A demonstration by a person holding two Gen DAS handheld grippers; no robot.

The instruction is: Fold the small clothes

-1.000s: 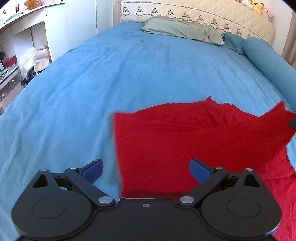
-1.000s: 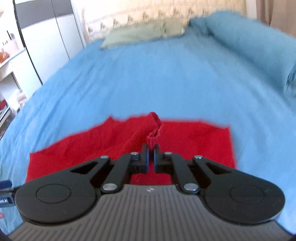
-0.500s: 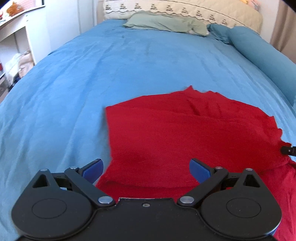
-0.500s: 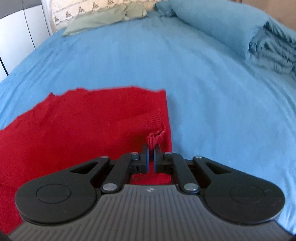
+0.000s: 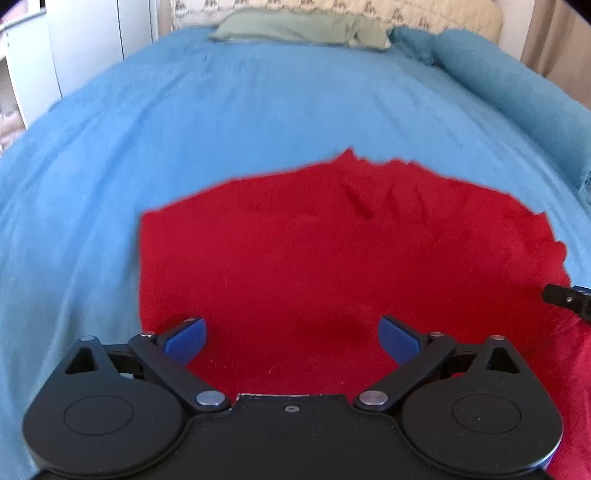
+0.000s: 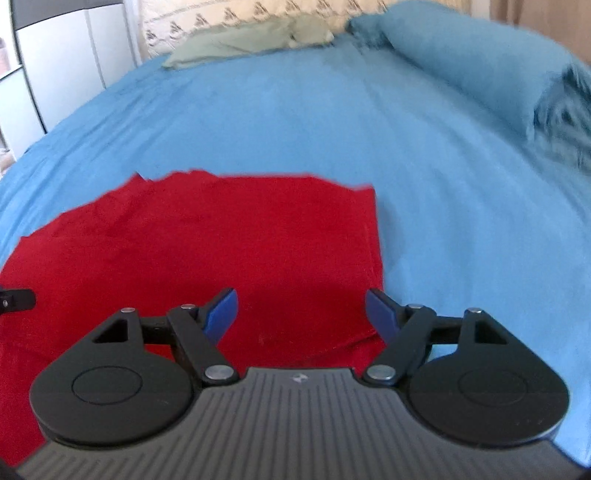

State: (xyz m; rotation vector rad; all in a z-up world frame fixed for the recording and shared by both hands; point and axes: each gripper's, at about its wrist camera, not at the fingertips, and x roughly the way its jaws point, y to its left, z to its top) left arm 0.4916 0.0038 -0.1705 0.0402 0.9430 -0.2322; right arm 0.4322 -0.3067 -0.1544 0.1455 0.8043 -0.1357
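A red knitted garment lies folded flat on the blue bedspread. It also shows in the right wrist view, with its right edge straight. My left gripper is open and empty above the garment's near left part. My right gripper is open and empty above the garment's near right part. The tip of the right gripper shows at the right edge of the left wrist view. The tip of the left gripper shows at the left edge of the right wrist view.
A green pillow and a quilted headboard stand at the bed's far end. A rolled blue blanket lies along the right side. White cupboards stand to the left of the bed.
My right gripper has opened and let go of the red garment's corner, which now lies flat. Both grippers have shifted slightly over the garment.
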